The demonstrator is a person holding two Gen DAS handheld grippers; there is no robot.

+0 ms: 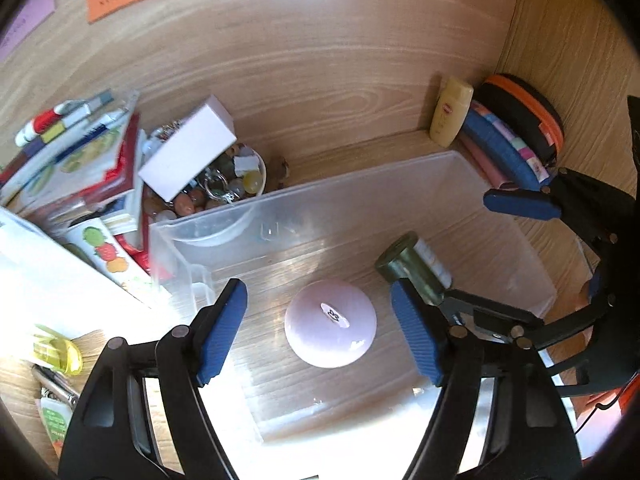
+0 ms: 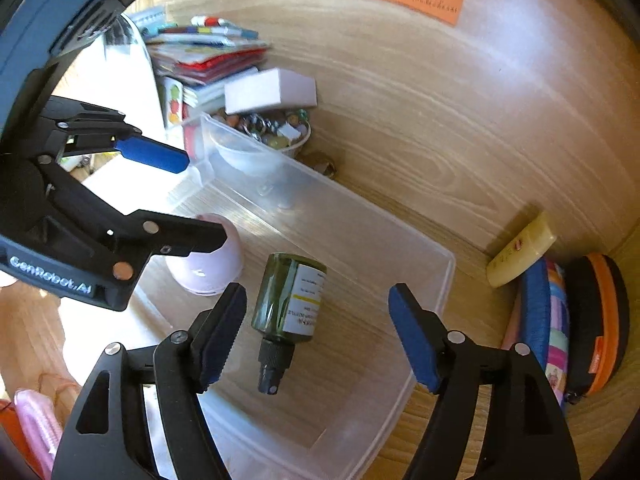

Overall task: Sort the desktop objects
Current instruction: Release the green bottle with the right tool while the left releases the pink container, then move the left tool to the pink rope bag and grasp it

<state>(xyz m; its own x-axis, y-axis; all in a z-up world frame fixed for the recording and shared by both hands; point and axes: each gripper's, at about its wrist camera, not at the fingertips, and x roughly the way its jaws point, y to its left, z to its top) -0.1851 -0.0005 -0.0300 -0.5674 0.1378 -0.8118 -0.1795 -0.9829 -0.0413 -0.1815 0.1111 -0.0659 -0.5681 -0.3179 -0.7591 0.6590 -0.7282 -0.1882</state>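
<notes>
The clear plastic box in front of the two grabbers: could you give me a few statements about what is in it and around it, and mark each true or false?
1. The clear plastic box holds a pale pink dome and a dark green bottle. True.
2. The green bottle stands upright. False: it lies on its side, black cap toward the camera.
3. The right gripper is clamped on the bottle. False: its jaws stand apart, not pressing it.
4. The left gripper is open, with the dome lying between its fingers untouched. True.
5. The yellow bottle is inside the box. False: it is outside, near the back corner.
</notes>
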